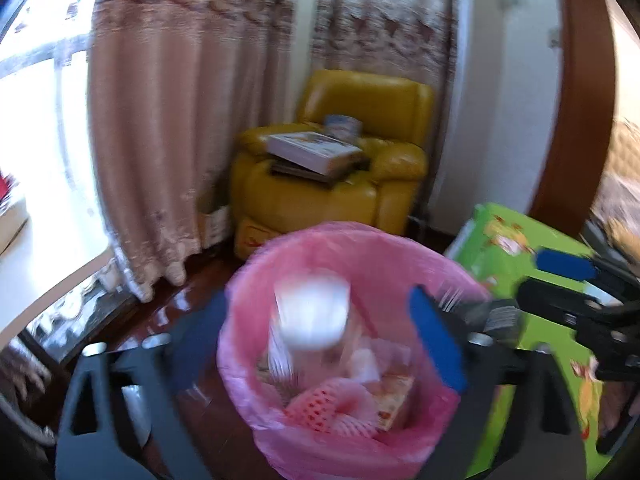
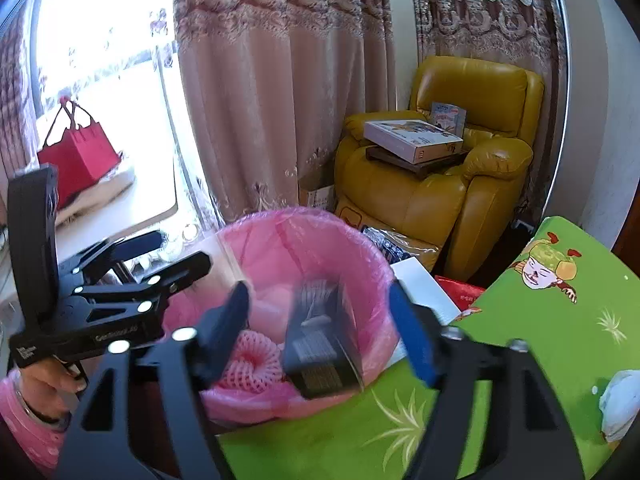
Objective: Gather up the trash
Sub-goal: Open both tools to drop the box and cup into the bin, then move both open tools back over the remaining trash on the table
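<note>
Dropping trash into the pink-lined bin (image 1: 344,360), lower centre of both views.

Left gripper (image 1: 320,344) spread wide, a blurred white container (image 1: 310,312) loose between its jaws above the bin; right gripper (image 2: 320,328) likewise spread, a black box (image 2: 320,340) tipping in, unpinched. Judged a release step; next, likely pulling both clear and seeking more litter. Green play mat (image 2: 540,340) lower right, dark wood floor (image 1: 172,300), yellow armchair (image 2: 460,168) upper right, curtains (image 2: 280,100) behind.
</note>
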`<state>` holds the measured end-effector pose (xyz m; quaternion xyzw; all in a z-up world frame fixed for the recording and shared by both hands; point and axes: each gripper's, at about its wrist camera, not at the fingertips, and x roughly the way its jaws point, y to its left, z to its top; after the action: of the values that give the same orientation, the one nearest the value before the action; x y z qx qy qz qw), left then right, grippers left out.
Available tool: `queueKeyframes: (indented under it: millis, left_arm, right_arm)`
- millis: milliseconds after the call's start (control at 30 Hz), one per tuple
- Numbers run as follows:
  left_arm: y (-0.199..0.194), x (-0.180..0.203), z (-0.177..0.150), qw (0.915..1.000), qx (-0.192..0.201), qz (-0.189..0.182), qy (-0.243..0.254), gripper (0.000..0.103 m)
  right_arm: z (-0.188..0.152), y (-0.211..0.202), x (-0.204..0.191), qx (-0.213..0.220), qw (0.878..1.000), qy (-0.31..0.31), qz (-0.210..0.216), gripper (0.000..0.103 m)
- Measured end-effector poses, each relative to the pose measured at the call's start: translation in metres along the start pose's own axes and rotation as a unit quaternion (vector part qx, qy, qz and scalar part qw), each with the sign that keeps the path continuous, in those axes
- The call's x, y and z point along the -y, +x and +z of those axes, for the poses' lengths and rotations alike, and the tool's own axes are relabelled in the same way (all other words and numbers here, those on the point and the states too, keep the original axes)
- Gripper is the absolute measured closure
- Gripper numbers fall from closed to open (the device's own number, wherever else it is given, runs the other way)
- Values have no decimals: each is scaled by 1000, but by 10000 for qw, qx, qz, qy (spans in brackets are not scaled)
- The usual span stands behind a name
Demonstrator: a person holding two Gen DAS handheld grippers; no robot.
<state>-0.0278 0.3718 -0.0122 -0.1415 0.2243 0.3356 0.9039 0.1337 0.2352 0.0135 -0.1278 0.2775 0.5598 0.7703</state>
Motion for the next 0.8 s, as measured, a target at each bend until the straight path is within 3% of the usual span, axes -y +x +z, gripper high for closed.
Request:
queueKeyframes:
  millis: [100,233,467,633,800]
  left_arm:
    - [-6,-2,-4,9999,-20,-98,-121,15]
    - [-15,16,-14,9998,-64,-146,79,15]
    - [-28,92,-22,9947,-117,-744,706,13]
    - [-33,167,-32,9828,-260,-1392,1182,13]
    - [-37,245,-48,9642,-462,-2036,1636,13]
  right_arm:
    - [-7,-21,11,128,9999,72,-54,28]
    - [-26,-56,30,207,9992,64,-333,28]
    - [-71,-118,89,238,9924,457,-1122,28]
    - [-108,-171,140,283,9810,800,-1746,28]
    - [-154,-221,202,180,9603,1289,-2467,28]
